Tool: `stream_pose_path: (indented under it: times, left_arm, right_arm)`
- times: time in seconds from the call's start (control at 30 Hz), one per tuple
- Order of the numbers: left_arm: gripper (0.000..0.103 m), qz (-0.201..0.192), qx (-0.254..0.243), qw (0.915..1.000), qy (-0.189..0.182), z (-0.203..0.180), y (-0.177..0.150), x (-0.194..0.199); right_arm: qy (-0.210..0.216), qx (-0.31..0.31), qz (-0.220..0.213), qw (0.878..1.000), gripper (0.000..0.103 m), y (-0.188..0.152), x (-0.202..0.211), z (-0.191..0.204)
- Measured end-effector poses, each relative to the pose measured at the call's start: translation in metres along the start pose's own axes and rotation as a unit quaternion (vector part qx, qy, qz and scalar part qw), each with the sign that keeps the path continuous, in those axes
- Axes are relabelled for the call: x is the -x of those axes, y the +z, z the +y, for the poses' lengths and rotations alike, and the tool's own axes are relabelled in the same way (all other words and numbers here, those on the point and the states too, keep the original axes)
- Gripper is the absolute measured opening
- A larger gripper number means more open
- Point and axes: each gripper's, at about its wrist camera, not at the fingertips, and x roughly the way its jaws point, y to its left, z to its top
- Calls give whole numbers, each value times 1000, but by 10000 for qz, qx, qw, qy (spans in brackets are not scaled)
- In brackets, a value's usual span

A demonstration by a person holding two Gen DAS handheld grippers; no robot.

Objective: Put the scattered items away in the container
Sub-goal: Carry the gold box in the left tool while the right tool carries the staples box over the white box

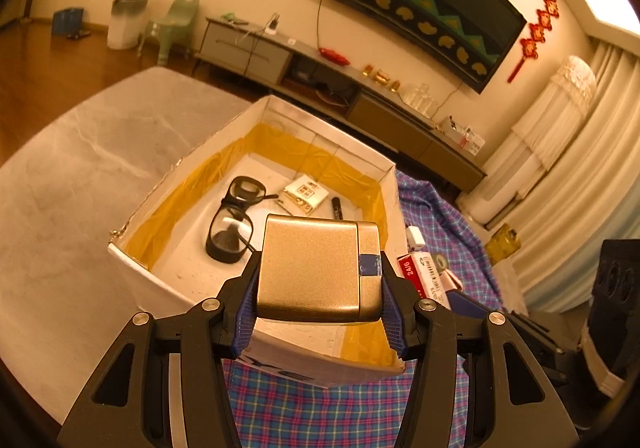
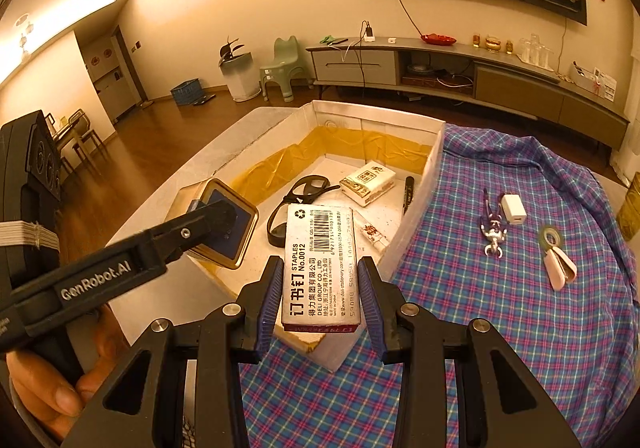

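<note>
My left gripper (image 1: 320,288) is shut on a gold metal case (image 1: 316,268) and holds it above the near edge of the white box (image 1: 132,260); the case also shows in the right wrist view (image 2: 228,224). My right gripper (image 2: 320,288) is shut on a staples box (image 2: 320,268) above the white box's near corner (image 2: 432,163). Inside lie black glasses (image 1: 234,219), a small white carton (image 1: 306,193) and a black marker (image 1: 337,207).
On the plaid cloth (image 2: 520,288) right of the box lie a white charger (image 2: 513,209), a metal keyring figure (image 2: 494,232), a tape roll (image 2: 552,236) and a pink pouch (image 2: 560,268). The box stands on a grey marble table (image 1: 80,167).
</note>
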Motion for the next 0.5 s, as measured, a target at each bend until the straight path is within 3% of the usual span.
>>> stream_pose_path:
  times: [0.5]
  left_arm:
    - [55, 160, -116, 9998, 77, -2, 7, -21]
  right_arm:
    - [90, 93, 202, 9997, 40, 8, -39, -1]
